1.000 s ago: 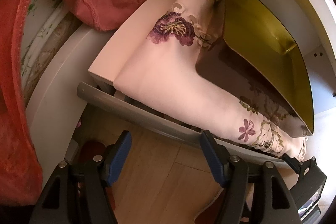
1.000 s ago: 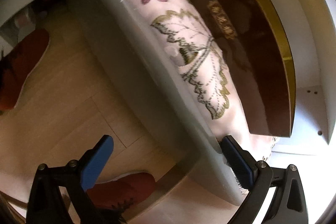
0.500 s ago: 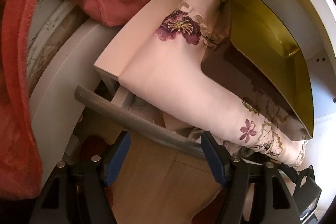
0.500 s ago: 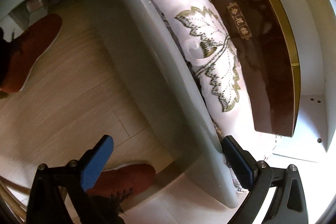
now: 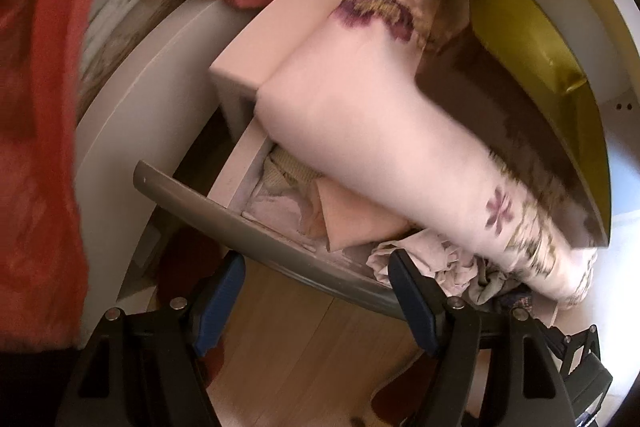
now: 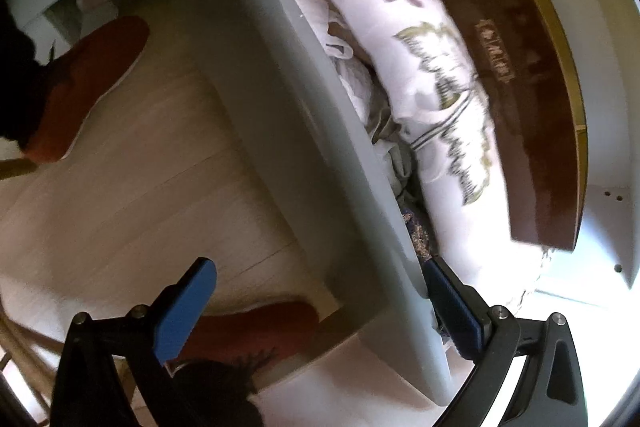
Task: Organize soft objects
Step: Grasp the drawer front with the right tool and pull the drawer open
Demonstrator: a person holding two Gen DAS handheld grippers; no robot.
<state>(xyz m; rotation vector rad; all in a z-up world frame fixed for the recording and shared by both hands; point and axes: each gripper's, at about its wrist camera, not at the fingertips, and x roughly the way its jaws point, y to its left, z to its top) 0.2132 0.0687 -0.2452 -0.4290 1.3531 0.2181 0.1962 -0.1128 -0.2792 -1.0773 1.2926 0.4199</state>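
A grey drawer front (image 5: 240,223) (image 6: 300,107) runs across both views, and the drawer stands partly pulled out. Inside lie a folded beige piece (image 5: 352,223) and crumpled white cloth (image 5: 420,255) (image 6: 352,75). A long folded pink floral fabric (image 5: 360,115) (image 6: 400,39) rests on the shelf above and overhangs the drawer. My left gripper (image 5: 316,291) straddles the drawer front, one finger inside and one outside, and its jaws are opening. My right gripper (image 6: 320,303) is wide open across the same panel, its right finger (image 6: 452,307) behind it.
A glossy brown box with a gold rim (image 5: 532,39) (image 6: 520,67) sits behind the floral fabric. Red cloth (image 5: 36,147) hangs at the left. Below is wooden floor (image 5: 288,347) with red slippers (image 6: 80,87) (image 6: 256,327). White cabinet walls close in around the shelf.
The drawer has slid out from under the shelf, uncovering the clothes inside. Both grippers have stayed astride its front panel, and the left jaws have widened a little.
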